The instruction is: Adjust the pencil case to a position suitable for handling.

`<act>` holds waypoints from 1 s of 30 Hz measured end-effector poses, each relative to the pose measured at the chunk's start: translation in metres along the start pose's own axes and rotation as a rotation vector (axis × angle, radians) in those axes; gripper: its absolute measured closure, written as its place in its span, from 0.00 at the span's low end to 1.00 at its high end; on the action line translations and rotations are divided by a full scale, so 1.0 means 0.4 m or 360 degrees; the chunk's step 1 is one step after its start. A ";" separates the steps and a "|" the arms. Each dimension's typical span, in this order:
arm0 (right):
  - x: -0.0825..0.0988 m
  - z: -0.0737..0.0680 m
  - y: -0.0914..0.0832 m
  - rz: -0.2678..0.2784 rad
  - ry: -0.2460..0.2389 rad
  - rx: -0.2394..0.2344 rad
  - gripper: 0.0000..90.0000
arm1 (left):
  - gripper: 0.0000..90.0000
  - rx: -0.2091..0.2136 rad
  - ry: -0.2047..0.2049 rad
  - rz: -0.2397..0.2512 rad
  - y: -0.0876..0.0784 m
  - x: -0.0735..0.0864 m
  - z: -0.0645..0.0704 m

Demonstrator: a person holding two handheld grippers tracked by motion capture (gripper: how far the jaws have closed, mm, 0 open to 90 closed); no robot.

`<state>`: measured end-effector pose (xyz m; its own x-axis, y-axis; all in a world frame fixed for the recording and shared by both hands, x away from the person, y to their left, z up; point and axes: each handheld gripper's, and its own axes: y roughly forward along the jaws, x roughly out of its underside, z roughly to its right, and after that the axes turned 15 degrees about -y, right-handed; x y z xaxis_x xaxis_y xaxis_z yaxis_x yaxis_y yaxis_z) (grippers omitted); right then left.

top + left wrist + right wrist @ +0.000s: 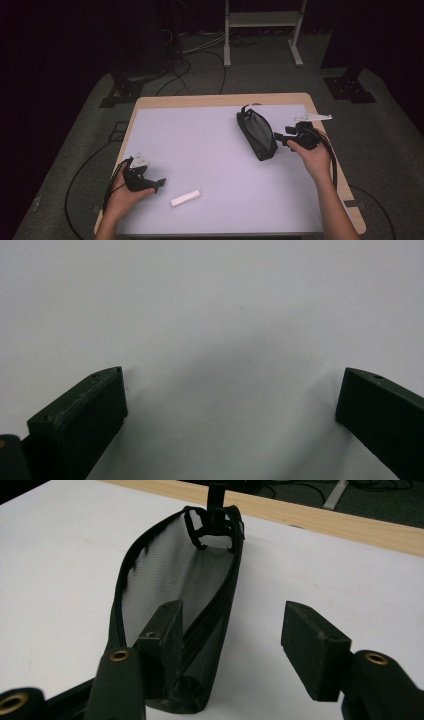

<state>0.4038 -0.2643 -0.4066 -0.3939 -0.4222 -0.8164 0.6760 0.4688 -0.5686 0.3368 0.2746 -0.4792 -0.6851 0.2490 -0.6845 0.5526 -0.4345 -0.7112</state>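
In the high view, a black mesh pouch lies on the table, right gripper beside it; a white block lies near the left gripper. In the left gripper view, jaws are spread above bare table. In the right gripper view, jaws are spread, one inside the pouch's open mouth.

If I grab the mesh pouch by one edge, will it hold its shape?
Probably not. The pouch is thin mesh with a soft zipped rim, so it should sag and fold. It looks empty, so likely light. Standing on a narrow base, it may tip if nudged.

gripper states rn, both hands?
Left gripper: open, holding nothing, over the bare white mat.
Right gripper: open, holding nothing, one jaw against the black mesh pouch.
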 end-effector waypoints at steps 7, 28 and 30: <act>-0.012 -0.003 0.021 -0.0008 -0.0004 -0.0009 0.46 | 0.00 0.0000 -0.0001 0.0000 0.000 0.000 0.000; -0.029 -0.014 0.108 -0.0059 0.0012 -0.0013 0.49 | 0.00 0.0000 0.0000 -0.0001 0.000 0.000 0.000; -0.033 -0.013 0.114 -0.0063 0.0016 -0.0011 0.50 | 0.00 0.0001 -0.0001 -0.0001 0.000 0.000 0.000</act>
<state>0.4365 -0.2332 -0.4224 -0.4267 -0.4325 -0.7943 0.6555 0.4571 -0.6011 0.3369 0.2746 -0.4792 -0.6856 0.2489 -0.6841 0.5522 -0.4347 -0.7114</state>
